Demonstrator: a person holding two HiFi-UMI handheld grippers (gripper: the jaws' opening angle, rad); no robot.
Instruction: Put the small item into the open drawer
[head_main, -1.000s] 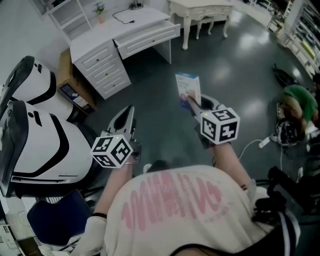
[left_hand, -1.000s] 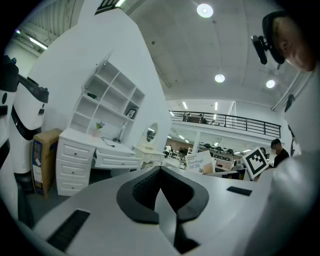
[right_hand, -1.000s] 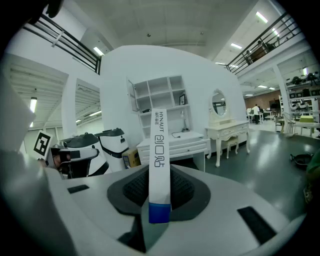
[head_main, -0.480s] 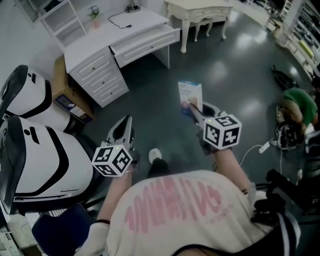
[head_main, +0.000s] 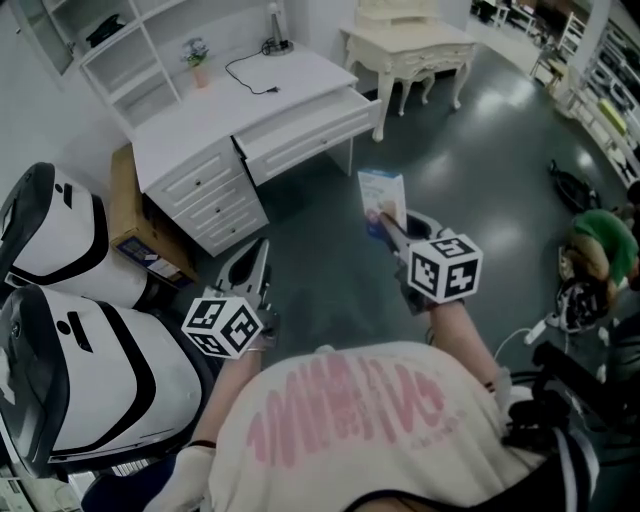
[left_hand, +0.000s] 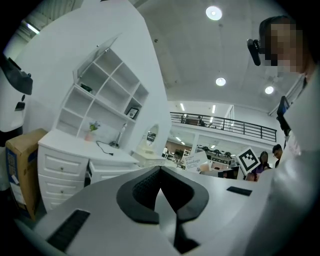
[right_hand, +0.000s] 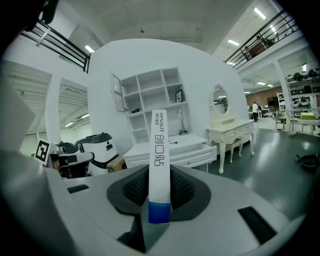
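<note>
A small flat white and blue box (head_main: 381, 194) stands upright in my right gripper (head_main: 386, 216), which is shut on its lower end. In the right gripper view the box (right_hand: 159, 160) rises edge-on between the dark pads. Ahead stands a white desk (head_main: 230, 120) with its wide drawer (head_main: 312, 128) pulled open; the same drawer (right_hand: 189, 156) shows beyond the box. My left gripper (head_main: 254, 256) hangs over the dark floor at the left, shut and empty, its pads (left_hand: 145, 190) meeting at the tips.
Two large white and black machines (head_main: 60, 300) stand at the left beside a cardboard box (head_main: 135, 215). A cream dressing table (head_main: 410, 45) is right of the desk, white shelves (head_main: 110, 50) behind it. Cables and a green thing (head_main: 600, 235) lie on the floor at the right.
The desk and its open drawer have grown larger and slid lower in the head view. Both grippers keep their places, and the box stays gripped.
</note>
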